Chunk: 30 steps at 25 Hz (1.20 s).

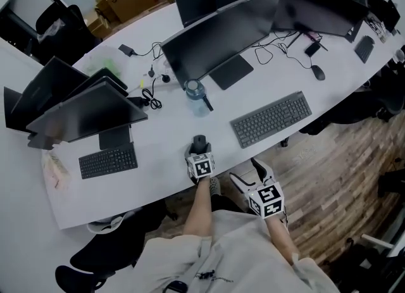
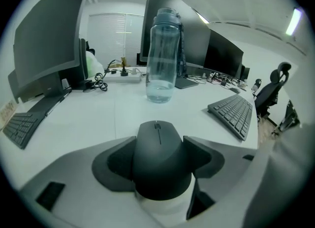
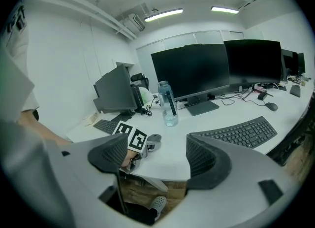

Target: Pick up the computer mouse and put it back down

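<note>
A dark computer mouse (image 1: 200,141) sits near the front edge of the white table (image 1: 158,178). My left gripper (image 1: 200,149) is shut on it, one jaw pressing each side. In the left gripper view the mouse (image 2: 160,155) fills the space between the jaws, and I cannot tell whether it rests on the table or hangs just above it. My right gripper (image 1: 248,173) is held off the table's front edge, over the wooden floor, open and empty. In the right gripper view the right gripper (image 3: 155,160) looks toward the mouse (image 3: 154,137) and the left gripper's marker cube (image 3: 130,138).
A clear water bottle (image 1: 195,92) stands just beyond the mouse, and a grey keyboard (image 1: 271,118) lies to its right. A black keyboard (image 1: 108,161) lies at the left under dark monitors (image 1: 215,38). A second mouse (image 1: 318,72) and cables lie farther back.
</note>
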{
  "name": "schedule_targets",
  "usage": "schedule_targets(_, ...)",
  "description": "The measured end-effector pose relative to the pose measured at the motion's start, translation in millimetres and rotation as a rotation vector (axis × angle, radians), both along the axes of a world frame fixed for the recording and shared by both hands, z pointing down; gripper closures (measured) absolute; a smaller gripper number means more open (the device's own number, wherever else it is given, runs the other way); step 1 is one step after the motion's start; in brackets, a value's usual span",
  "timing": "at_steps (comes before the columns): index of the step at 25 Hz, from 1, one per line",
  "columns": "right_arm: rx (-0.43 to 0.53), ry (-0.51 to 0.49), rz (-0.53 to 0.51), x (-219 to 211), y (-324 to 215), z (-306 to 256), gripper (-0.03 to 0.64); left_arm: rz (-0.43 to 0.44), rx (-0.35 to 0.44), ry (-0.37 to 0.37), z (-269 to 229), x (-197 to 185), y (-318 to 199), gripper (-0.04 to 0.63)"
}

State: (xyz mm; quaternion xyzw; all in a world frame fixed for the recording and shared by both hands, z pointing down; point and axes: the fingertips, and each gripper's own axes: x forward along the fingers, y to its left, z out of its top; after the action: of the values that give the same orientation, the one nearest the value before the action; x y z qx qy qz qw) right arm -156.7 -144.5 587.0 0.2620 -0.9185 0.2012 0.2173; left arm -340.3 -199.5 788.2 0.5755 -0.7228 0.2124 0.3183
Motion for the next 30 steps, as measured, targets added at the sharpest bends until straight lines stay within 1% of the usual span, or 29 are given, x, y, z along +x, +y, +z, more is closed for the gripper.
schedule_targets(2,-0.003,0.003,-0.011,0,3,2,0.238,0.037,0.012,0.009,-3,5,-2,0.302)
schedule_targets(4,-0.008,0.002,-0.020,-1,5,3,0.238,0.050,0.015,0.019,-7,7,-1,0.302)
schedule_targets(12,-0.035,-0.029,-0.070,-2,13,4,0.247,0.038,0.103,0.009,-45,3,4,0.302)
schedule_targets(17,-0.034,-0.034,-0.090,1,16,5,0.249,0.036,0.152,0.020,-66,1,9,0.302)
schedule_targets(23,-0.036,-0.027,-0.115,4,17,6,0.250,0.038,0.183,0.024,-86,-2,18,0.302)
schedule_targets(26,-0.025,-0.030,-0.133,-1,18,4,0.250,0.058,0.192,0.027,-92,0,23,0.302)
schedule_targets(30,-0.021,-0.037,-0.150,-4,22,5,0.264,0.083,0.202,0.007,-102,4,32,0.302)
